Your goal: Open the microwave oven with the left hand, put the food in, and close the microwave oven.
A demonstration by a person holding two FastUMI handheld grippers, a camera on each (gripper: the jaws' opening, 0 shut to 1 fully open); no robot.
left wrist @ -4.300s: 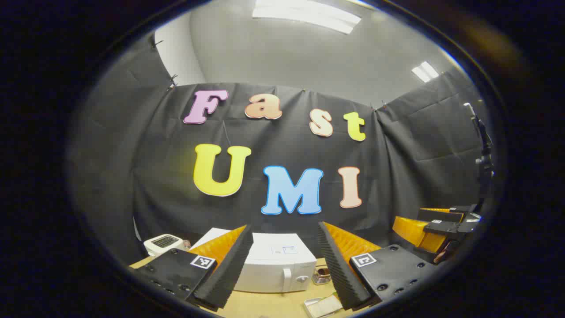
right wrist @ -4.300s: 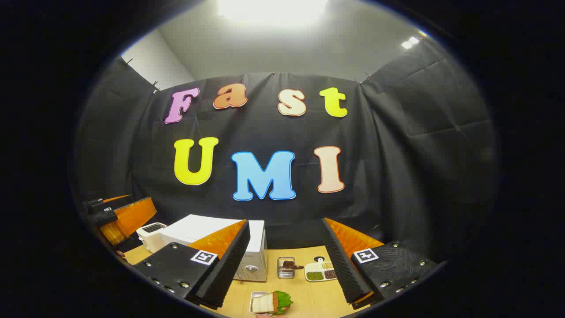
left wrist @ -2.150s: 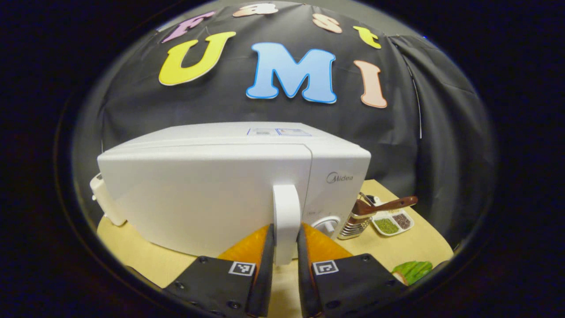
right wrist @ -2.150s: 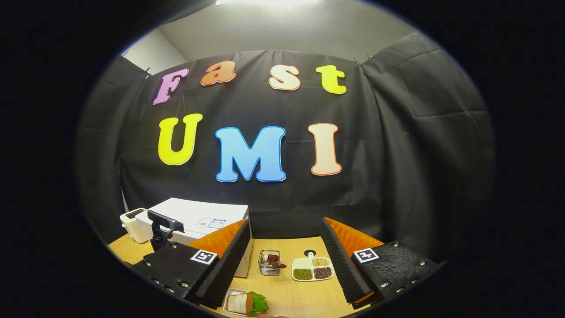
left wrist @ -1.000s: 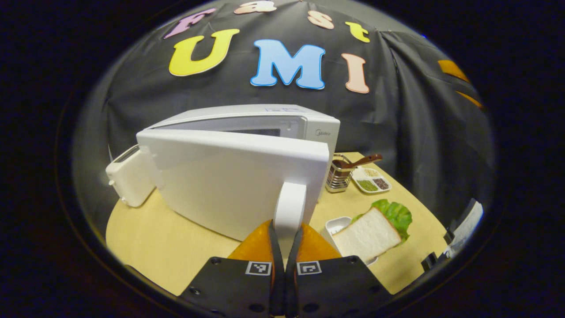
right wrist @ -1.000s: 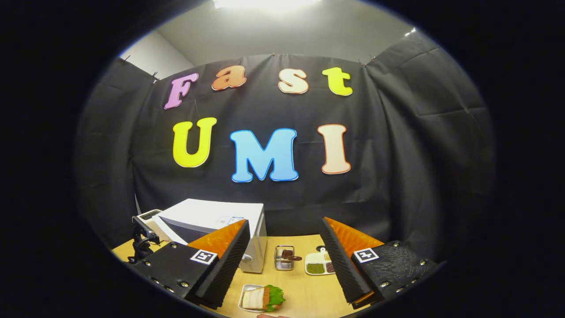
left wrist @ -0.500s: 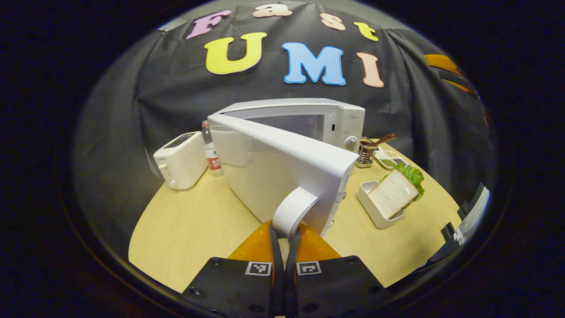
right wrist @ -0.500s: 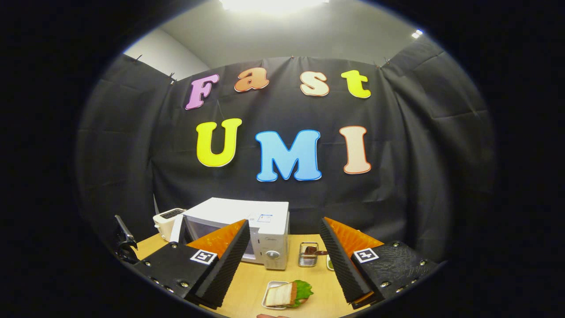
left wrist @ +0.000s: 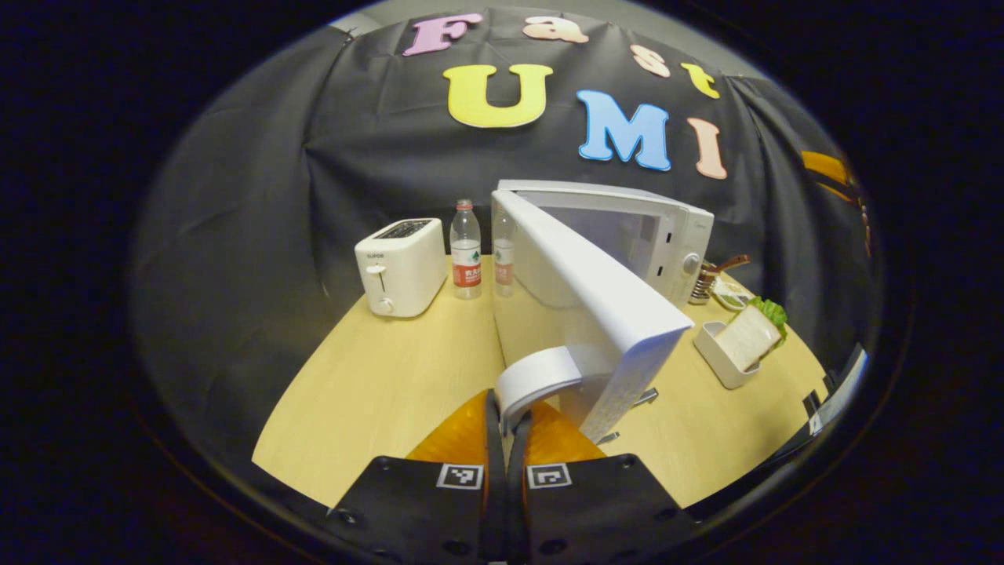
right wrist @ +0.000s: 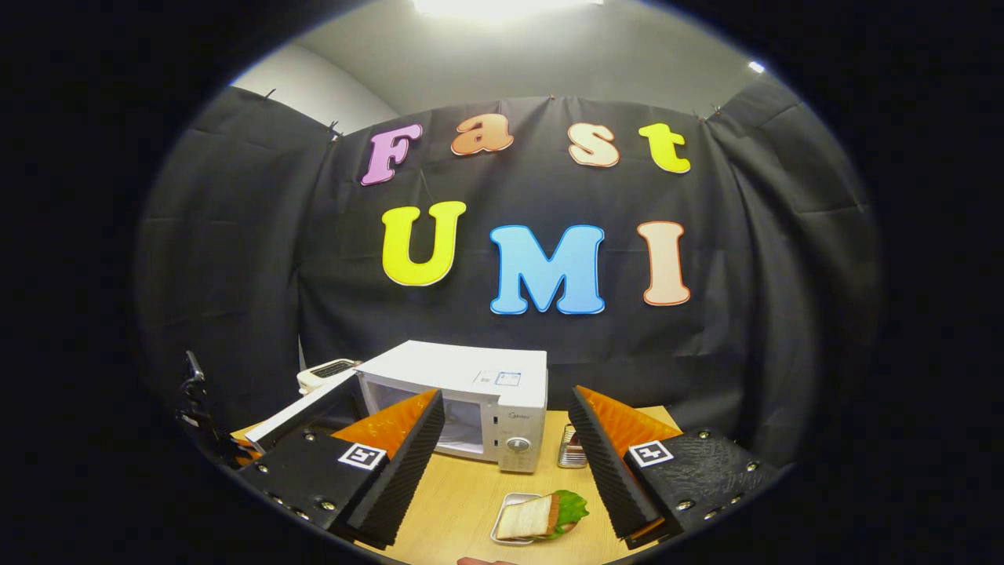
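At the bottom centre of the left gripper view my left tongs (left wrist: 507, 439) are clamped together on the white door handle (left wrist: 536, 377), both fingers pressing its lower end. Just beyond the handle the microwave door (left wrist: 584, 306) stands swung wide open, running edge-on from the centre of the frame toward the upper middle, where it hinges on the white microwave oven (left wrist: 643, 235); the cavity shows pale behind it, with the control knob on the right side of the front. To the right of the door, at the right edge of the frame, a white tray (left wrist: 718, 357) sits on the wooden worktop (left wrist: 392, 377) with the sandwich (left wrist: 749, 333) in it, bread slice up and green lettuce at the back. Beyond that, a wire holder with a brown-handled utensil (left wrist: 710, 275) stands next to the oven. In the upper left of centre, a white toaster (left wrist: 400, 265) and a clear water bottle (left wrist: 466, 249) stand side by side at the far edge of the worktop.

In the right gripper view my right tongs (right wrist: 506, 463) are spread wide apart at the bottom, holding nothing. Between their fingers, at the bottom centre, lies the sandwich in its tray, apart from both fingers. Farther back, the oven stands open, door swung toward the lower left.
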